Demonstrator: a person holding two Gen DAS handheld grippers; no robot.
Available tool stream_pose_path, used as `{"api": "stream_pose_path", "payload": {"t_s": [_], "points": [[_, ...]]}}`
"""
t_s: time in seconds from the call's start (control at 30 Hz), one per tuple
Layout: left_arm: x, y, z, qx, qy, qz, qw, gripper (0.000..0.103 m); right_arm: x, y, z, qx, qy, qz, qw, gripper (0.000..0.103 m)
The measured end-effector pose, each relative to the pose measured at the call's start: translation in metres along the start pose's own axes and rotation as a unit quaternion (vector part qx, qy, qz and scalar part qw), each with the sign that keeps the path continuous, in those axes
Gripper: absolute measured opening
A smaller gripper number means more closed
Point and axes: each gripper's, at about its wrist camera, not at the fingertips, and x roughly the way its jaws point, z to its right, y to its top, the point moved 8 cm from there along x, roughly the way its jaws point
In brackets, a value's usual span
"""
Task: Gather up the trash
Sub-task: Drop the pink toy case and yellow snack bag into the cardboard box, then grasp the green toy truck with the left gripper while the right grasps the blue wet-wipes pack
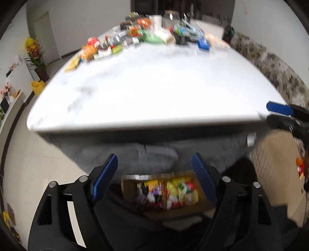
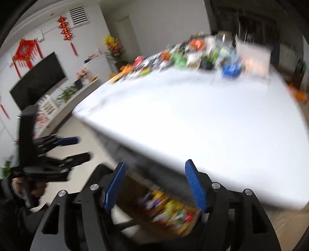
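1. Left tool (image 1: 154, 177): blue pads spread wide, nothing btwn them, released. Pointing down over the cardboard box (image 1: 200, 208) below the near table edge.
2. Right tool (image 2: 154, 185): pads also spread, nothing gripped, released. It hangs over the same box (image 2: 185, 229), seen from the other side.
3. Trash (image 1: 170, 191): bright wrappers, yellow, purple, red, white, piled inside the box. Blurred in both views, so single pieces can't be told apart.
4. Table (image 1: 154, 92): white top, near half bare. Its front edge sits above and just beyond the box, partly over it in the right wrist view.
5. Far end of table: a dense clutter of packets and containers (image 1: 146, 34), incl. a blue box (image 1: 203, 44) and a clear jar (image 1: 171, 18). Well apart from both tools.
6. Left wrist view only: grey fabric (image 1: 135, 154) under the table edge, a patterned sofa (image 1: 270, 63) at right, yellow flowers (image 1: 31, 46) at left, a yellow item on the floor (image 1: 38, 86). The right tool shows at the right edge.
7. Right wrist view only: a dark TV screen (image 2: 38, 81), red hanging ornaments (image 2: 65, 30) on the wall, a wall vent (image 2: 79, 16), a low white cabinet w/ plants (image 2: 67, 94). The left tool shows at left, w/ a hand (image 2: 29, 187) on its grip.
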Motion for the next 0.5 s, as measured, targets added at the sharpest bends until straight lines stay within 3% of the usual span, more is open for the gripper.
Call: {"api": "stream_pose_path", "payload": {"t_s": [0.17, 0.27, 0.37, 0.5], "points": [[0.02, 0.062, -0.013, -0.04, 0.001, 0.021, 0.999, 0.079, 0.04, 0.1, 0.074, 0.01, -0.076, 0.038, 0.996, 0.071], [0.034, 0.087, -0.016, -0.054, 0.004, 0.026, 0.9982, 0.079, 0.078, 0.15, 0.132, 0.067, -0.136, 0.045, 0.987, 0.071], [0.05, 0.105, -0.013, -0.063, -0.006, 0.022, 0.9978, 0.079, 0.112, 0.184, 0.181, 0.13, -0.184, 0.029, 0.974, 0.071], [0.072, 0.127, -0.007, -0.056, -0.009, 0.013, 0.9983, 0.079, 0.162, 0.211, 0.221, 0.191, -0.199, 0.005, 0.961, 0.067]]}}
